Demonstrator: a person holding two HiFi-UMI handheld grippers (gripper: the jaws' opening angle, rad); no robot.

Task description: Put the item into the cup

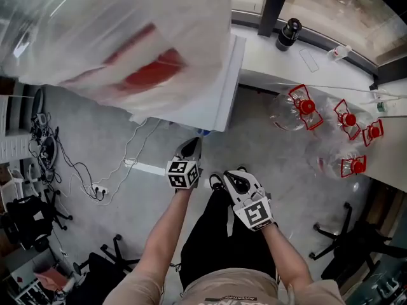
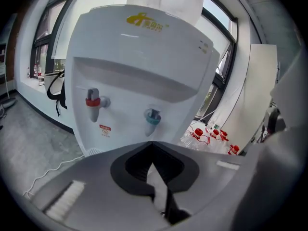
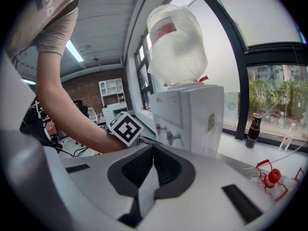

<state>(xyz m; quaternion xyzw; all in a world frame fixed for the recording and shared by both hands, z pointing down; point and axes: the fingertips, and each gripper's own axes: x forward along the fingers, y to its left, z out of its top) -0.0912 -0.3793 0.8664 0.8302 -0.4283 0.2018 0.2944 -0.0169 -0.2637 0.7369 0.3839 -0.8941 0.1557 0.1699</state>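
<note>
Honestly, nothing's started as far as I can tell: no cup and no item anywhere in sight. The left gripper (image 1: 190,146) is pinched closed on nothing, pointed at the glossy white plastic water dispenser (image 2: 139,66) with its red tap (image 2: 93,102) and blue tap (image 2: 153,118), a cloudy clear jug (image 1: 127,37) on top. The right gripper (image 1: 233,176) is closed and empty too. Off right, crinkly clear bottles with red caps (image 1: 299,110) lie on the grey floor (image 1: 114,145).

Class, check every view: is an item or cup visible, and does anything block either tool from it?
No item or cup shows in any view, so no obstruction can be judged. The left tool and right tool are shut, empty.
</note>
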